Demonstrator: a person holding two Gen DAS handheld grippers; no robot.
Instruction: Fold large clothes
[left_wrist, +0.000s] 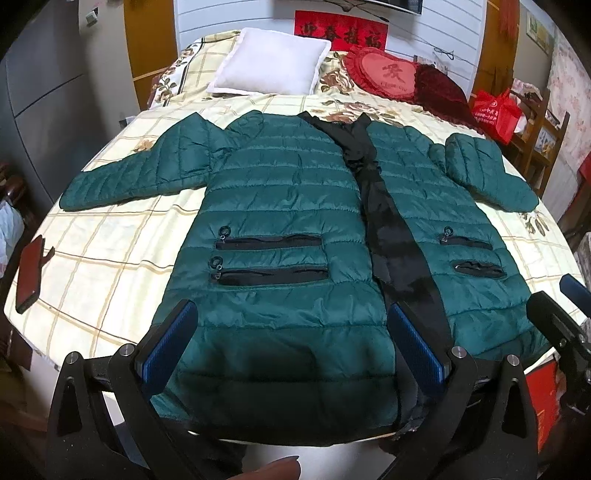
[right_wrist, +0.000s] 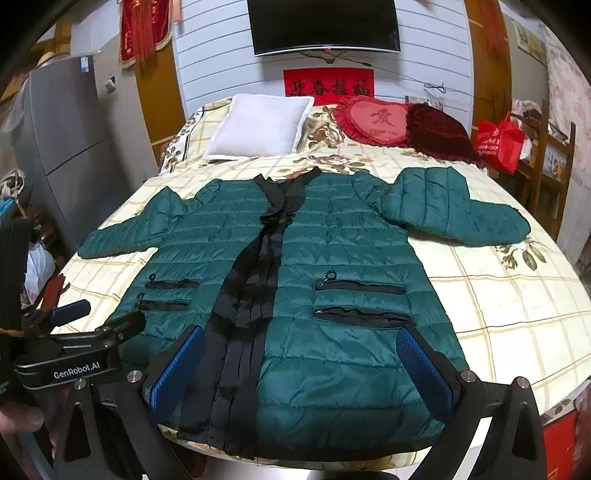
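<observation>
A long dark green quilted jacket (left_wrist: 280, 206) lies flat, front up, on the bed, with a black strip down the middle and its sleeves spread to both sides. It also shows in the right wrist view (right_wrist: 332, 236). My left gripper (left_wrist: 291, 343) is open and empty above the jacket's left hem. My right gripper (right_wrist: 301, 365) is open and empty above the jacket's right hem. The right sleeve (right_wrist: 454, 214) is bent back on itself. The left gripper shows at the lower left of the right wrist view (right_wrist: 92, 325).
The bed (left_wrist: 103, 266) has a cream checked cover. A white pillow (left_wrist: 269, 62) and red cushions (left_wrist: 395, 74) lie at its head. A dark red phone (left_wrist: 31, 273) lies at the bed's left edge. A red bag (right_wrist: 498, 142) stands on a shelf to the right.
</observation>
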